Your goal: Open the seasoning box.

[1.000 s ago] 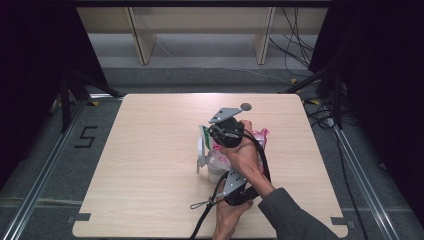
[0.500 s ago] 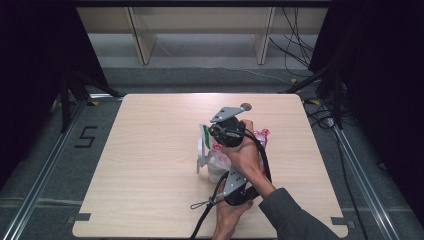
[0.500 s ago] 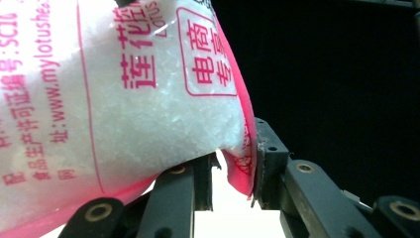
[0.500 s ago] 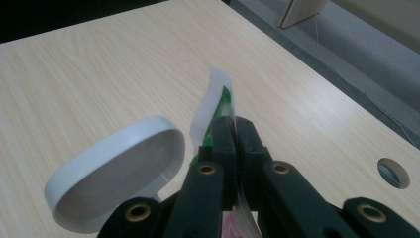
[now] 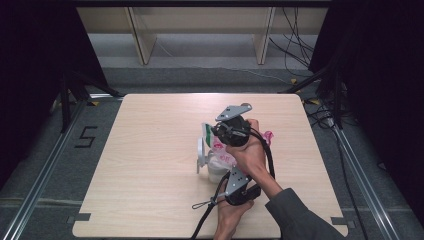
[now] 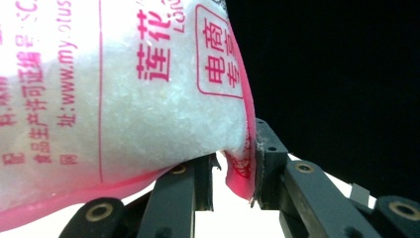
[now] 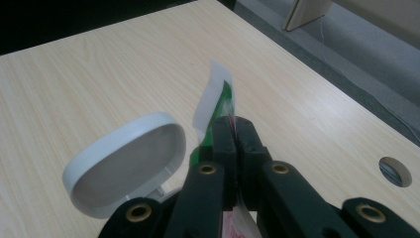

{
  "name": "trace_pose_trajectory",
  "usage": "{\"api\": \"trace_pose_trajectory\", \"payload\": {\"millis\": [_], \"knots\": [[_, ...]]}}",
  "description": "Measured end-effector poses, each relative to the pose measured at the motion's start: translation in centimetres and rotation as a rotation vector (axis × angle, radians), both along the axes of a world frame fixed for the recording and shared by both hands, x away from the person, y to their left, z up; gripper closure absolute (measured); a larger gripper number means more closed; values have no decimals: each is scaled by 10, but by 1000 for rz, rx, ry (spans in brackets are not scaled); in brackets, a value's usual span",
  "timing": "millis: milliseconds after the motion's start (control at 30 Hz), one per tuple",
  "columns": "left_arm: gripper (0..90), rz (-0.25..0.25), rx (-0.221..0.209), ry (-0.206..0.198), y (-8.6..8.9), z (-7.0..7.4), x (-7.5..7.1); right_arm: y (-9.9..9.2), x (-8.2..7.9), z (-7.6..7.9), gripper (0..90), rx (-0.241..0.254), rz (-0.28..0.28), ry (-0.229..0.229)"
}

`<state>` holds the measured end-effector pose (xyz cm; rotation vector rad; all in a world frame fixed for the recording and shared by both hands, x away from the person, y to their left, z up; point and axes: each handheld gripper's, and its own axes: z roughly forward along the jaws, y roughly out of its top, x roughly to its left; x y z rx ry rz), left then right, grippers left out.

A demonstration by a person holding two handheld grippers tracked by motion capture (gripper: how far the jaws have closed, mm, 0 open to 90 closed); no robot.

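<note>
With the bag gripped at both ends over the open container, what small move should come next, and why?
Probably tip the bag a little more toward the container. The right gripper is shut on its top edge, the left gripper pinches its bottom corner, the lid is flipped open, and the bag looks full of white grains.

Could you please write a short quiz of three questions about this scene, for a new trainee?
1. True or false: the right gripper is shut on the top edge of the bag.
2. What colour is the print on the bag? A) blue B) pink-red C) black
3. Fill in: beside the bag, the white container has its hinged lid standing ____.

Key:
1. True. Its jaws are pressed together on the thin green and white top edge.
2. B. The left gripper holds a lower corner of this bag of white grains.
3. Open.
</note>
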<state>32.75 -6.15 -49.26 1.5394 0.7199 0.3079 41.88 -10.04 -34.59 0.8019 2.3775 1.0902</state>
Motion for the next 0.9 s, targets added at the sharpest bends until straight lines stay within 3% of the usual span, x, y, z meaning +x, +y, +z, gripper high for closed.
{"api": "trace_pose_trajectory", "payload": {"millis": [33, 67, 100, 133, 233, 300, 333, 500, 533, 567, 700, 733, 900], "knots": [[738, -10, -25, -13, -1, -1, 1, -1, 0, 1, 900, -3, 8, -6], [738, -10, -24, -11, -1, -2, 2, -1, -3, 2, 900, 2, 5, 19], [738, -10, -26, -9, -2, -2, 2, -2, -2, 3, 900, -6, 29, -4], [738, -9, -26, -8, -2, -2, 2, -3, -5, 5, 900, -2, 13, 15], [733, 1, -3, 11, 0, -2, 1, -8, -8, 12, 900, 4, 40, -7], [733, -10, -10, 7, -2, -4, 2, -12, -11, 15, 900, 16, 43, -5], [733, 3, 16, 12, -2, -4, 2, -13, -13, 15, 900, 24, 32, -9], [728, -1, 0, 12, -6, -8, 5, -26, -18, 21, 900, 35, 53, -24], [726, 3, 14, 19, -5, -8, 4, -28, -20, 22, 900, 41, 58, -29], [723, -1, 59, 14, -3, -8, 5, -30, -22, 24, 900, 46, 50, -26], [708, -28, 36, 26, -3, -9, 6, -39, -28, 28, 900, 75, 53, -54], [707, -33, 43, 17, -3, -9, 6, -42, -31, 29, 900, 82, 50, -39], [696, -16, 8, 37, -6, -11, 5, -52, -37, 33, 900, 117, 54, -66]]}}
